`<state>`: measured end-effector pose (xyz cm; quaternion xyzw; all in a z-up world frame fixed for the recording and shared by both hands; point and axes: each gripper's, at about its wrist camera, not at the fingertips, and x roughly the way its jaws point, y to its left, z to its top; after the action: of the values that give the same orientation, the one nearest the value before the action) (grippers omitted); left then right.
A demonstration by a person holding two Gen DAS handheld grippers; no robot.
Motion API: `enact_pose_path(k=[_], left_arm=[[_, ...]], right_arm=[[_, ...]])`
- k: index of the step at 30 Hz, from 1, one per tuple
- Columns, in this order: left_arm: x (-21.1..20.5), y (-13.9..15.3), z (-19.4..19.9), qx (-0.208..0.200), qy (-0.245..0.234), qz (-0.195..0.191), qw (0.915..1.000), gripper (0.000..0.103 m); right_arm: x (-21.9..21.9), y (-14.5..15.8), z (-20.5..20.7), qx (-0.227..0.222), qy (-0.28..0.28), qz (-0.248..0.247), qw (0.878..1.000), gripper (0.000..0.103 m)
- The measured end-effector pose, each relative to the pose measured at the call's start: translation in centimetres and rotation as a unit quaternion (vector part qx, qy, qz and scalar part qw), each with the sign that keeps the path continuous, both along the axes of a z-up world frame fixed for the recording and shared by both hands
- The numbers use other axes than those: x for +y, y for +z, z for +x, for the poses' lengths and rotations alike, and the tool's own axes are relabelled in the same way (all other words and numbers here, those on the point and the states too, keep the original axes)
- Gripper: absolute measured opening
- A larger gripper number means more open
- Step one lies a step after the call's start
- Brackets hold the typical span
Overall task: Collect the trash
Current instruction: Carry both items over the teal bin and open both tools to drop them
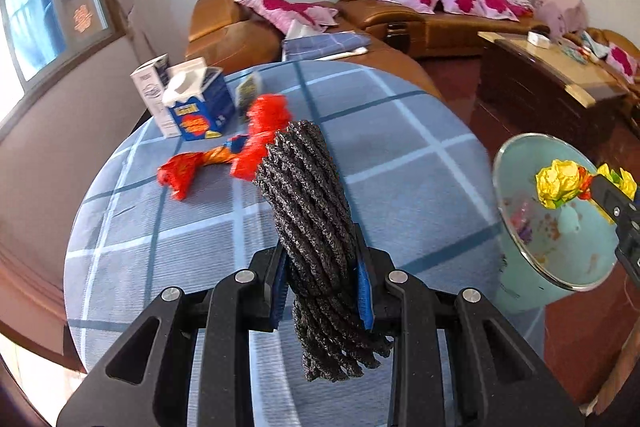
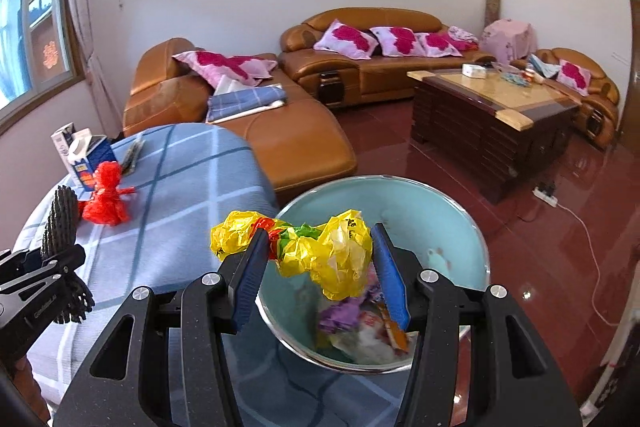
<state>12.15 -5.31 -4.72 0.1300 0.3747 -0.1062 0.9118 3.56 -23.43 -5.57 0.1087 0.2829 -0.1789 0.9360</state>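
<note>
Jaws of the left gripper (image 1: pixel 324 301) are clamped hard on a dark bundle of rope (image 1: pixel 310 211), gripped near its lower part so the longer part stands up past the pads; the hold looks secure enough for carrying. Jaws of the right gripper (image 2: pixel 320 277) stand wider and pinch a crumpled yellow bag (image 2: pixel 320 251) between the blue pads (image 2: pixel 390 279). That bag hangs directly above the open mouth of the pale green bin (image 2: pixel 436 211), presumably so it will fall inside once released. Wrappers already lie at the bin's bottom.

Bin position: on the floor just right of the table (image 1: pixel 400 163), at its near edge, within reach of both hands.

Remaining on the checked cloth, far left: a red bag (image 1: pixel 264 131), twisted and knotted, and cartons (image 1: pixel 200 103) behind it. Judgement: collection is partly done; the rope probably goes in next.
</note>
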Motion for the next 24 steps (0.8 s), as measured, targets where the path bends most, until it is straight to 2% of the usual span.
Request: enact_pose_path(k=[24], left_arm=[[-8.3, 0.2, -1.1, -0.001, -0.088, 0.004, 0.9961, 0.028]], right_arm=[[-6.1, -1.9, -2.4, 0.013, -0.083, 0.009, 0.996, 0.052]])
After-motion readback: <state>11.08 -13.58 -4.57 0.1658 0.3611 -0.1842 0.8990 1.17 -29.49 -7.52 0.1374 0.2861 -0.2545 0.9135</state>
